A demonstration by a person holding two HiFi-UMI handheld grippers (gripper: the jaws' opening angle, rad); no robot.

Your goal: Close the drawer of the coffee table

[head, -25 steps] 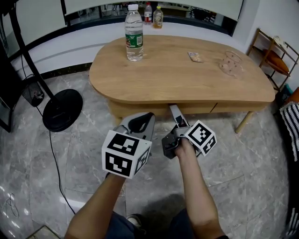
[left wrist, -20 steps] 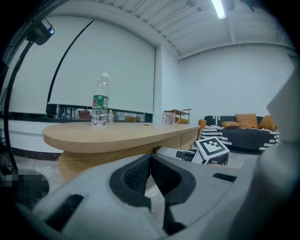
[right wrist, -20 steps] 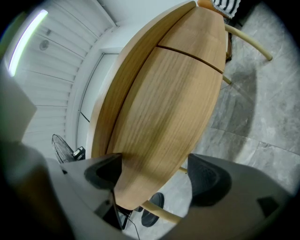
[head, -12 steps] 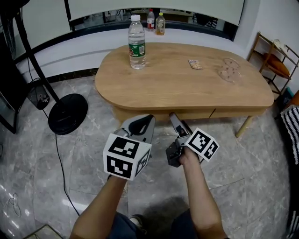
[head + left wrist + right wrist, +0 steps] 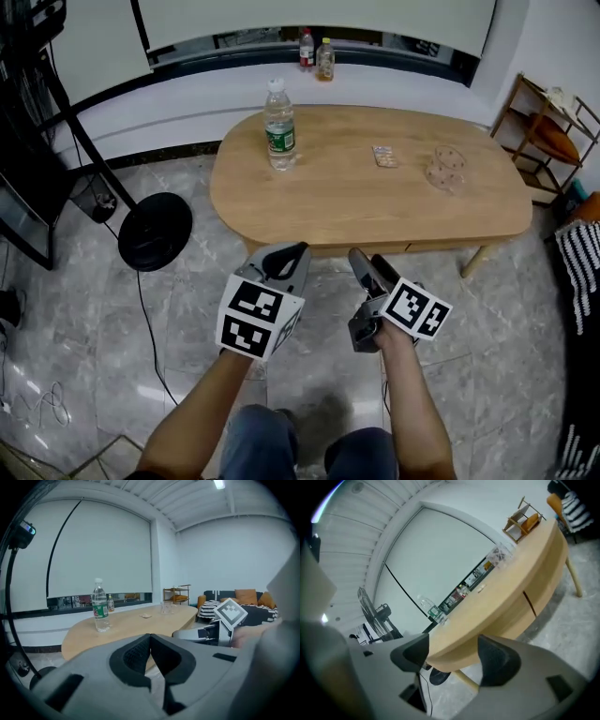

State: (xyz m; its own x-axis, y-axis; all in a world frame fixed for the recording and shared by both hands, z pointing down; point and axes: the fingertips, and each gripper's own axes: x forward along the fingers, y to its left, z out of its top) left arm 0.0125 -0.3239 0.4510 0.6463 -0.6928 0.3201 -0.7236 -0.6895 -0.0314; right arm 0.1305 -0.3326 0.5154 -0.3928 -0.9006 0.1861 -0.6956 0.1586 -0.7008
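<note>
Standing room: bare grey marbled tile floor (image 5: 187, 309) lies open between the person and the oval light-wood coffee table (image 5: 375, 202), and also to the left of the grippers.
Edges: the table's rounded front rim runs just ahead of both grippers. A black round stand base (image 5: 155, 231) with a cable sits off the table's left end, and a wooden rack (image 5: 544, 127) and a black-and-white striped cushion (image 5: 577, 272) stand to the right.
Drawer: the flat wood drawer front (image 5: 394, 247) sits flush in the apron under the rim, with only a thin seam showing; it reads as closed (image 5: 511, 618).
Left gripper (image 5: 286, 253): its pads are pressed together with nothing between them (image 5: 150, 637), and it is clear of the table.
Right gripper (image 5: 370, 262): its jaws stand well apart and have just been closing. Only air is between them (image 5: 452, 653), and they point at the table's edge without touching it.
Writing: the clear plastic water bottle (image 5: 280, 136) carries a green label whose print is too small to read. The marker cubes (image 5: 260, 317) bear black-and-white squares.
Count: one table, one drawer, two grippers. There are three bottles, one on the table and two small ones (image 5: 307, 49) on the window ledge. One small packet (image 5: 384, 157) and one clear dish-like piece (image 5: 446, 166) also lie on the table.
</note>
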